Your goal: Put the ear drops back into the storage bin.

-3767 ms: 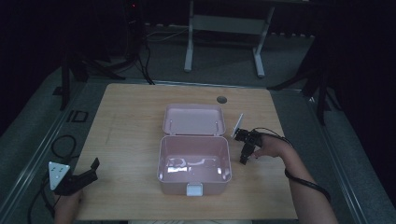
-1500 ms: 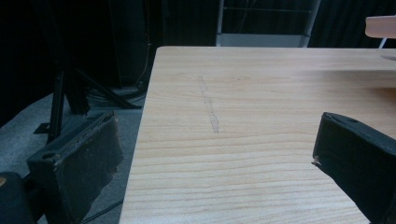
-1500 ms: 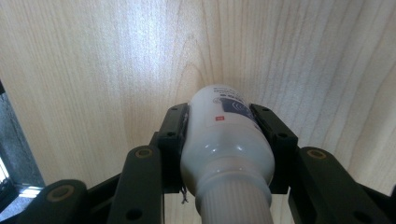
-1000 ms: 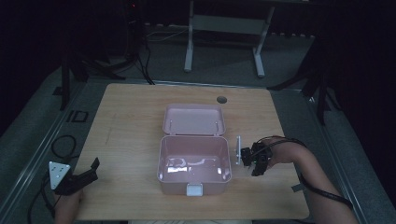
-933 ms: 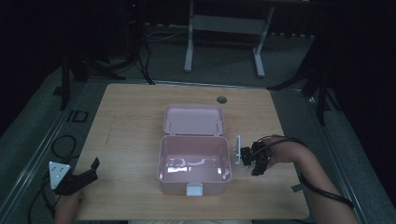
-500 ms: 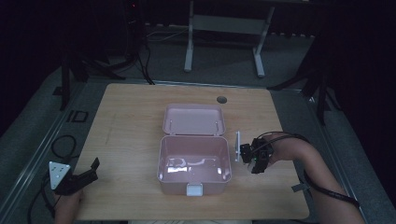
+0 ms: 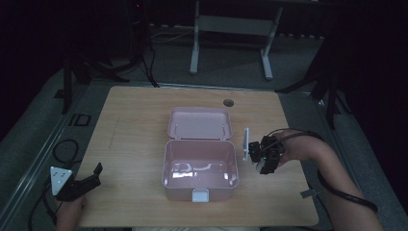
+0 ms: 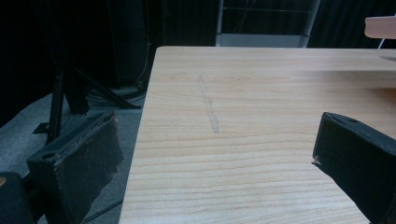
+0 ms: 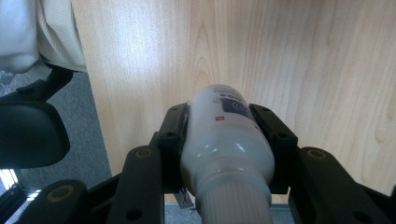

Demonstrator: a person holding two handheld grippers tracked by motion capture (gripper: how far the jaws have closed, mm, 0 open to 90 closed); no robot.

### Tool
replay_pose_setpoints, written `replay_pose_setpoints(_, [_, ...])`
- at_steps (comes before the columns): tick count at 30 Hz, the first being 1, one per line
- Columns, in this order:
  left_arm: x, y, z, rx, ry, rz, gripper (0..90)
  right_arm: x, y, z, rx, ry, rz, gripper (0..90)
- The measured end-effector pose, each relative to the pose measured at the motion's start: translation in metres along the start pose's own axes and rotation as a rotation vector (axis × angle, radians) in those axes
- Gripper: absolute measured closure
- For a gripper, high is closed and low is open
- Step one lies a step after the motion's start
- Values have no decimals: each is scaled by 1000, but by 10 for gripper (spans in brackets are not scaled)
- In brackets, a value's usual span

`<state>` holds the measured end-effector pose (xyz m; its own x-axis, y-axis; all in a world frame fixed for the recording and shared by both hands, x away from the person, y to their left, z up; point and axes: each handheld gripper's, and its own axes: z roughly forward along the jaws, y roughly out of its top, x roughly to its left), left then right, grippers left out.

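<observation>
Right gripper view, centre: the right gripper (image 9: 219, 128) clamps a smooth white cylindrical bottle (image 9: 224, 140) over pale woodgrain; the left gripper (image 8: 215, 154) gapes.

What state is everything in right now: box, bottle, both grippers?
Pink box: open, lid laid back flat, looks empty.
White bottle: clamped in the right gripper, off the table.
Right gripper: shut on the bottle, beside the box.
Left gripper: open, holding nothing, at the table's corner.

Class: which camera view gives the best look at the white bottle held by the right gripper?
The right gripper view: the white bottle is large and close, clamped between the right gripper jaws, its ribbed cap and label visible. The high view shows the bottle small, beside the open pink box. The left gripper view looks across bare table.
</observation>
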<state>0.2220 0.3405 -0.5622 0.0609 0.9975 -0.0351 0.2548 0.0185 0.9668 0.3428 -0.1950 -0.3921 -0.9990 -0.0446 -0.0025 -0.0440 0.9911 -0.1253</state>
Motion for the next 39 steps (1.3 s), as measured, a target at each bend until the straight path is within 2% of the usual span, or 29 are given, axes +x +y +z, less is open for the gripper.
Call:
replay_pose_setpoints(5, [0,0,0,-1,-1,-1,14,0,2,-14,-13,-10,4,597])
replay_pose_setpoints(8, [0,0,0,-1,0,-3,14,0,3,-21,-40,-7,-4,597])
replay_pose_setpoints(17, [0,0,0,0,1,-4,14,-1,8,-41,-49,-30,6,597])
replay_pose_setpoints(20, [0,0,0,0,0,-5,14,-1,12,-45,-74,-25,-7,597])
replay_pose_setpoints(32, [0,0,0,-1,0,-5,14,-1,43,-49,-74,-26,-56,597])
replay_pose_setpoints(39, [1,0,0,0,-1,-6,14,-2,67,-47,-76,-26,-109,597])
